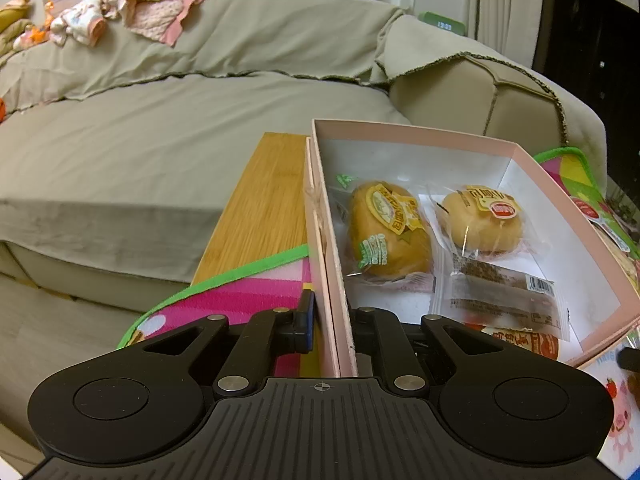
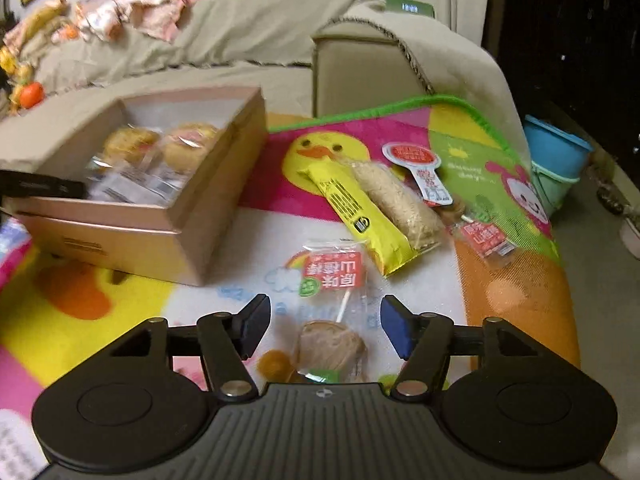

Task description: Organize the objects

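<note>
My left gripper [image 1: 334, 320] is shut on the left wall of an open pink box [image 1: 412, 130], one pad outside and one inside. In the box lie two wrapped buns [image 1: 386, 232] [image 1: 482, 220], a brown wrapped bar [image 1: 500, 292] and a red packet [image 1: 524, 342]. In the right wrist view the box [image 2: 216, 216] stands at the left. My right gripper [image 2: 325, 322] is open just above a red-labelled lollipop packet [image 2: 334, 276] lying on the mat; its pads do not touch it. Beyond it lie a yellow packet [image 2: 360, 216], a beige bar [image 2: 396, 204] and two red-labelled snacks [image 2: 416, 160] [image 2: 484, 240].
Everything rests on a colourful cartoon play mat [image 2: 500, 280] over a wooden board [image 1: 260, 208]. A beige covered sofa [image 1: 160, 140] with loose clothes [image 1: 120, 12] stands behind. Blue and green tubs [image 2: 556, 160] stand on the floor past the mat's right edge.
</note>
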A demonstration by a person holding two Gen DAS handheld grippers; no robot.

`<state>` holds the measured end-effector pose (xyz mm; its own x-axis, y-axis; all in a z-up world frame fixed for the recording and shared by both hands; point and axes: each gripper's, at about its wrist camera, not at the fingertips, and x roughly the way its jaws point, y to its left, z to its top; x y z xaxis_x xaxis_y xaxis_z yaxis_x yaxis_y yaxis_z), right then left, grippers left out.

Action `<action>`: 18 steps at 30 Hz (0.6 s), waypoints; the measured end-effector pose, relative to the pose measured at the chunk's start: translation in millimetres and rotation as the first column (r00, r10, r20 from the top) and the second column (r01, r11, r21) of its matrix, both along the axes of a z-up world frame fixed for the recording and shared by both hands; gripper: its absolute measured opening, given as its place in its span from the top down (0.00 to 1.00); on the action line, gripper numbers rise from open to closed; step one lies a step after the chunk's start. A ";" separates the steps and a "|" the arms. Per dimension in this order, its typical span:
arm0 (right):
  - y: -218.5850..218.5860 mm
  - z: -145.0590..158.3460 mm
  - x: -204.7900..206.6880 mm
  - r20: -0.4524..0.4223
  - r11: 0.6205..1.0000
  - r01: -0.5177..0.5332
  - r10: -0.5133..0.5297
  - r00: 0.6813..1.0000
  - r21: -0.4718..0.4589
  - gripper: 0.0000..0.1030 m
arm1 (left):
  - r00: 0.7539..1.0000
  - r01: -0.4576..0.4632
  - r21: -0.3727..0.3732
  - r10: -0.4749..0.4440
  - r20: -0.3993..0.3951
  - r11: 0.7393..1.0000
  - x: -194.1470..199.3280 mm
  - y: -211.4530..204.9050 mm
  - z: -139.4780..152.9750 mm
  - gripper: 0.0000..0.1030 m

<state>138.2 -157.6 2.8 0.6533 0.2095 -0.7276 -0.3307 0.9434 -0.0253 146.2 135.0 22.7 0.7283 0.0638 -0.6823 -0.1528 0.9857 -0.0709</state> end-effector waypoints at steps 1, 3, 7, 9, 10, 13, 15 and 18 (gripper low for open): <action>-0.7 -2.8 3.1 -0.017 1.000 0.007 -0.007 1.000 0.016 0.45 | 1.000 0.002 -0.002 -0.002 0.000 1.000 0.0 0.1 -0.1 0.88; -0.6 -0.6 1.9 -0.022 1.000 -0.004 0.005 1.000 0.030 0.63 | 1.000 0.004 -0.004 -0.004 0.002 1.000 0.7 -0.6 -0.4 0.88; -2.0 9.5 -11.4 -0.035 0.999 -0.033 0.034 0.999 0.033 0.67 | 1.000 0.005 -0.006 -0.005 0.003 1.000 0.3 -0.5 -0.3 0.88; -3.4 17.6 -19.9 -0.030 0.999 -0.041 0.042 0.999 0.016 0.68 | 1.000 0.005 -0.010 -0.005 0.005 1.000 0.6 -0.3 -0.6 0.87; -5.4 23.5 -24.4 -0.031 0.999 -0.048 0.049 0.998 0.020 0.69 | 1.000 0.005 -0.010 -0.005 0.005 1.000 0.1 0.0 -0.6 0.87; -10.0 47.8 -36.7 -0.033 0.996 -0.064 0.067 0.997 0.058 0.86 | 1.000 0.005 -0.011 -0.005 0.006 1.000 0.0 0.3 -0.6 0.87; -9.8 67.3 -42.1 -0.032 0.991 -0.084 0.087 0.996 0.102 0.92 | 1.000 0.005 -0.012 -0.005 0.006 1.000 -0.1 0.4 -0.6 0.87; -3.5 98.7 -50.1 0.036 0.983 -0.132 0.129 0.991 0.127 0.92 | 1.000 0.004 -0.019 -0.004 0.008 1.000 0.0 1.1 -0.5 0.87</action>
